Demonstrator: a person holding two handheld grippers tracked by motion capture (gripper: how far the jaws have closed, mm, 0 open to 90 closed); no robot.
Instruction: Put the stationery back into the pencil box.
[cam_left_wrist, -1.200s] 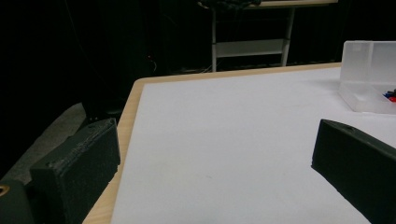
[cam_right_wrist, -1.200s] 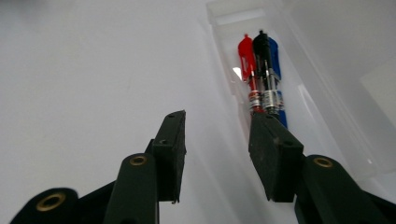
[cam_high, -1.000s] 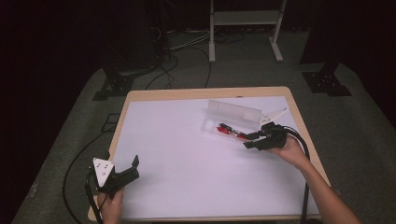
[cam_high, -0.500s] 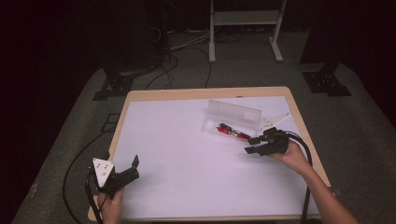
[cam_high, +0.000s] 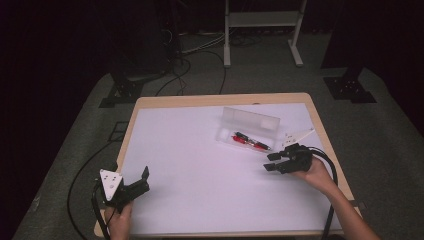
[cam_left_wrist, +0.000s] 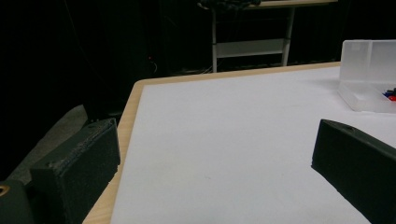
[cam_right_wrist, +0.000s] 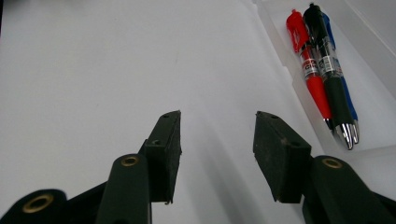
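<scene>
The pens (cam_right_wrist: 327, 79) are seen just right of the empty, parted right claw (cam_right_wrist: 217, 135) (long axes running roughly along its jaws).

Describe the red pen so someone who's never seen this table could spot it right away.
Start at the white-topped table and find the clear plastic case lying open toward its far right side. Three pens lie side by side in its tray. The red pen is the outer one, beside the black pen, with the blue pen on the black pen's other side.
</scene>
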